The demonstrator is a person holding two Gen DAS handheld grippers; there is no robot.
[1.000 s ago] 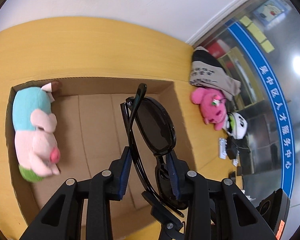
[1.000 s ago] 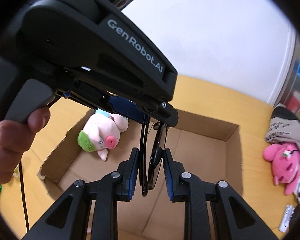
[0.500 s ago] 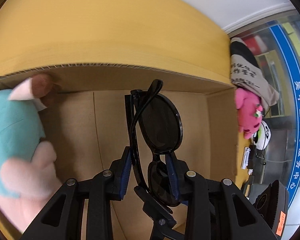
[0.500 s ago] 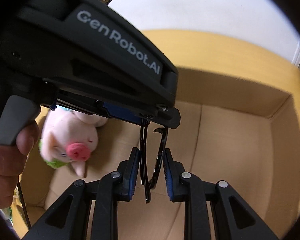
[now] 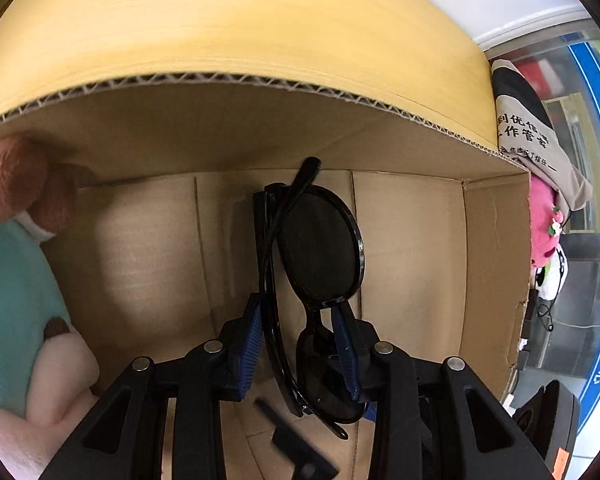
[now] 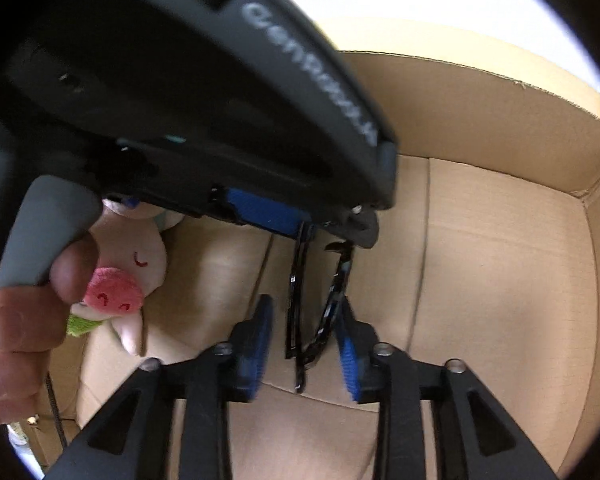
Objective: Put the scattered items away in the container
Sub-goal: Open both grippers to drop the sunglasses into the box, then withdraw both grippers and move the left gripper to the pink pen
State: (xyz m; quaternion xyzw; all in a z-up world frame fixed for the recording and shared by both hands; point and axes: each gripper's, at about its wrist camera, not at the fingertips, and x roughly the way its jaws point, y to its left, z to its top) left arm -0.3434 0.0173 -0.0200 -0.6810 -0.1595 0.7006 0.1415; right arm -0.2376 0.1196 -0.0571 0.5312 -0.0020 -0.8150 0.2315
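Note:
Black folded sunglasses (image 5: 320,248) stand between the blue pads of my left gripper (image 5: 300,344), low inside the cardboard box (image 5: 260,80). The left jaws have parted a little and the left pad no longer presses the frame. In the right wrist view the sunglasses (image 6: 320,304) hang between my right gripper's (image 6: 306,340) pads, which stand open with gaps on both sides. The left gripper's black body (image 6: 220,100) fills the upper part of that view.
A pink pig plush in a teal shirt (image 5: 16,300) lies in the box's left side, and it shows in the right wrist view (image 6: 120,280) too. A pink plush (image 5: 544,220), a grey printed bag (image 5: 528,132) and a panda toy (image 5: 552,276) lie outside the box on the right.
Both grippers have sunk deeper into the box with the sunglasses. The right gripper's jaws have opened off the frame. The left jaws have widened slightly.

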